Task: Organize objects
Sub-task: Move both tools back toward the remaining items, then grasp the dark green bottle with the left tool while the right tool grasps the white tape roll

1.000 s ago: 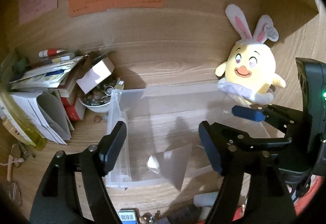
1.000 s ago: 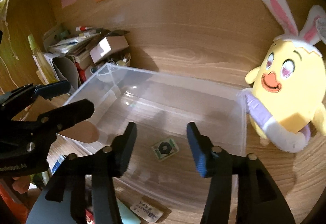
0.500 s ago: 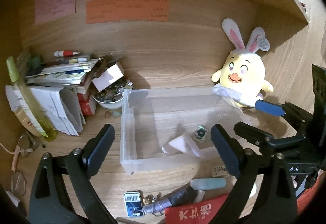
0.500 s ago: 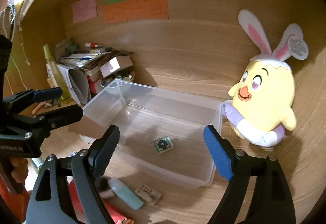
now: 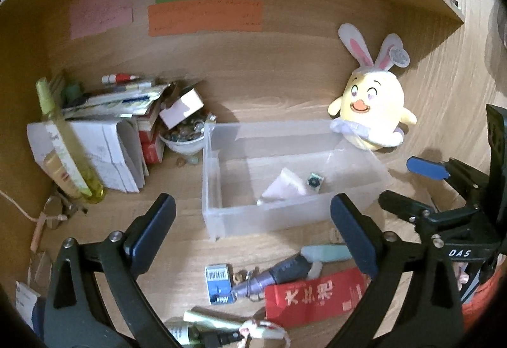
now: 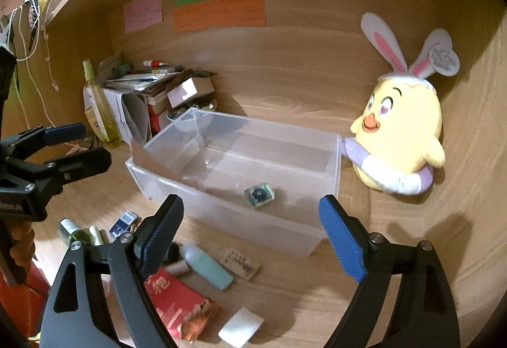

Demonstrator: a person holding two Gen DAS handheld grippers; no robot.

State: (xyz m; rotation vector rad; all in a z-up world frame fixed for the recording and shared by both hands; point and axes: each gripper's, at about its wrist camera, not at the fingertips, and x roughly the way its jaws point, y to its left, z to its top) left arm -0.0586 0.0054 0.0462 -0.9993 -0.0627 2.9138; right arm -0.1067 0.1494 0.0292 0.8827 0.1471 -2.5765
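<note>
A clear plastic bin [image 5: 218, 215] [image 6: 329, 158] stands on the wooden desk. Inside lie a small green square piece with a black disc [image 5: 314, 181] [image 6: 259, 195] and a white folded packet [image 5: 283, 186]. In front of the bin lie a pale green tube [image 5: 328, 253] [image 6: 209, 265], a red packet with white characters [image 5: 313, 295] [image 6: 177, 303], a blue barcode card [image 5: 218, 283] [image 6: 125, 219], a purple pen-like thing [image 5: 279, 273] and a small label [image 6: 242, 262]. My left gripper [image 5: 253, 237] and right gripper [image 6: 250, 234] are open and empty, above the loose items, in front of the bin.
A yellow plush chick with rabbit ears [image 5: 370, 113] [image 6: 399, 139] leans at the bin's right end. A pile of books and papers [image 5: 104, 132], a yellow-green bottle [image 5: 66, 151] and a bowl of small bits [image 5: 183, 139] stand to the left. A white pad [image 6: 240, 329] lies near the front.
Both grippers have pulled back from above the bin toward the desk's front and opened wider. The packet and green piece stay in the bin.
</note>
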